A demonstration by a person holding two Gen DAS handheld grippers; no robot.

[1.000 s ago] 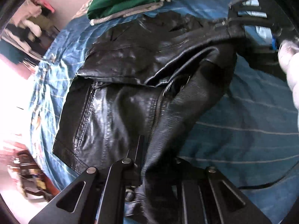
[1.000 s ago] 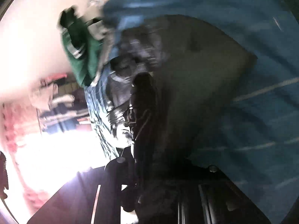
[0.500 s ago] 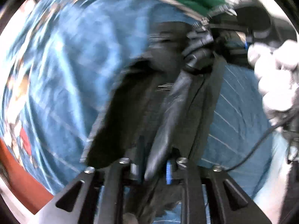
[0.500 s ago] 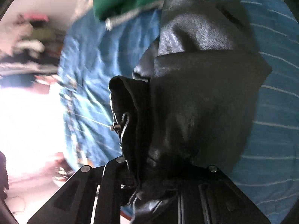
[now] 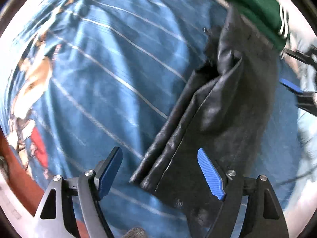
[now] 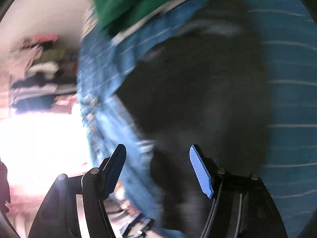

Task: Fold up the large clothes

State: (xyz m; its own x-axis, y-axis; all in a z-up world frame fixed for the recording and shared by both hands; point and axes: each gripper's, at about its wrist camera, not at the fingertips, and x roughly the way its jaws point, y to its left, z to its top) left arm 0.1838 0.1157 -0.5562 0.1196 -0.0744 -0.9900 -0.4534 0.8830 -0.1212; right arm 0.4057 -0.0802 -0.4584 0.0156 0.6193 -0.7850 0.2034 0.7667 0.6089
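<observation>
A black leather jacket (image 5: 227,107) lies folded in a long narrow shape on the blue striped bedspread (image 5: 103,75). My left gripper (image 5: 160,170) is open and empty just above its near end, with blue pads (image 5: 210,174) showing. In the right wrist view the jacket (image 6: 198,91) is a blurred dark mass on the bedspread (image 6: 291,99). My right gripper (image 6: 158,166) is open and empty above the jacket's near edge. The right gripper also shows at the right edge of the left wrist view (image 5: 297,91).
A green garment with white stripes (image 5: 255,10) lies at the jacket's far end, also in the right wrist view (image 6: 134,2). The bed's left edge drops to a bright, cluttered room (image 6: 39,75). A reddish floor (image 5: 21,182) shows beside the bed.
Both grippers were shut on the jacket and carried it over into a fold; now both have opened and let go, and the jacket lies folded on the bed.
</observation>
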